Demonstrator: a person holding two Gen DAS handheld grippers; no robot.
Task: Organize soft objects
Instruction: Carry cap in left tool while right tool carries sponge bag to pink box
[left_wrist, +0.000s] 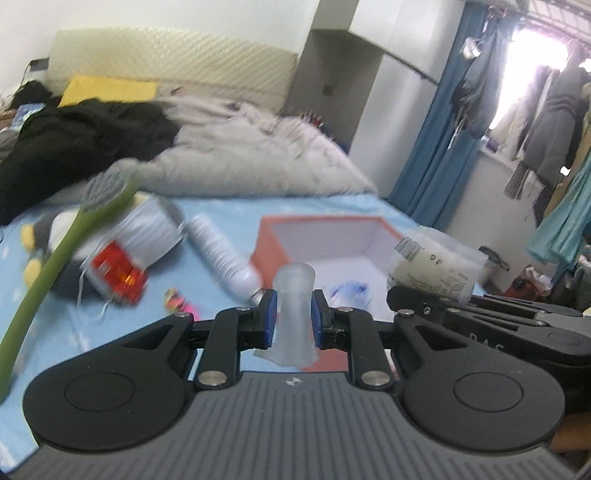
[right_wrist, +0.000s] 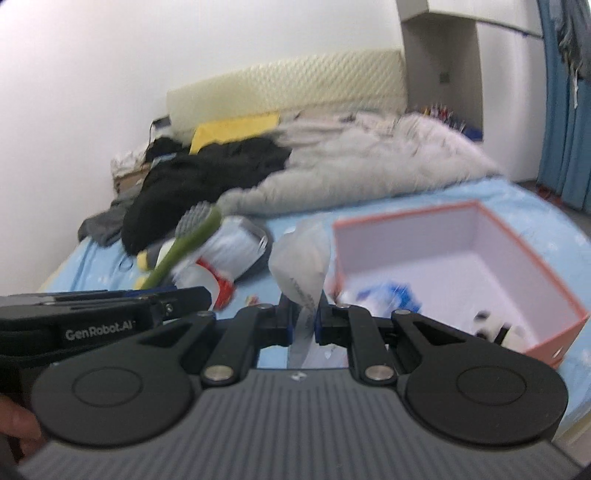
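In the left wrist view my left gripper (left_wrist: 293, 314) is shut on an upright translucent plastic piece (left_wrist: 295, 295), pinched between its blue pads. My right gripper (right_wrist: 304, 314) is shut on a clear plastic bag (right_wrist: 301, 258); the left wrist view shows this bag (left_wrist: 432, 266) with cream-white contents, held over the near right corner of an open orange box (left_wrist: 273, 236). The box (right_wrist: 535, 291) is white inside and holds a blue-and-white item (right_wrist: 388, 295) and a black-and-white plush (right_wrist: 495, 325). A green-handled brush with grey bristles (left_wrist: 74, 236) rises at the left; what holds it is hidden.
On the light blue bedsheet (left_wrist: 236, 214) lie a penguin plush (left_wrist: 40, 236), a white roll with a red label (left_wrist: 144, 236), a white bottle (left_wrist: 218, 251) and a small pink item (left_wrist: 177, 301). Behind are a grey duvet (left_wrist: 258, 155) and black clothing (left_wrist: 74, 140).
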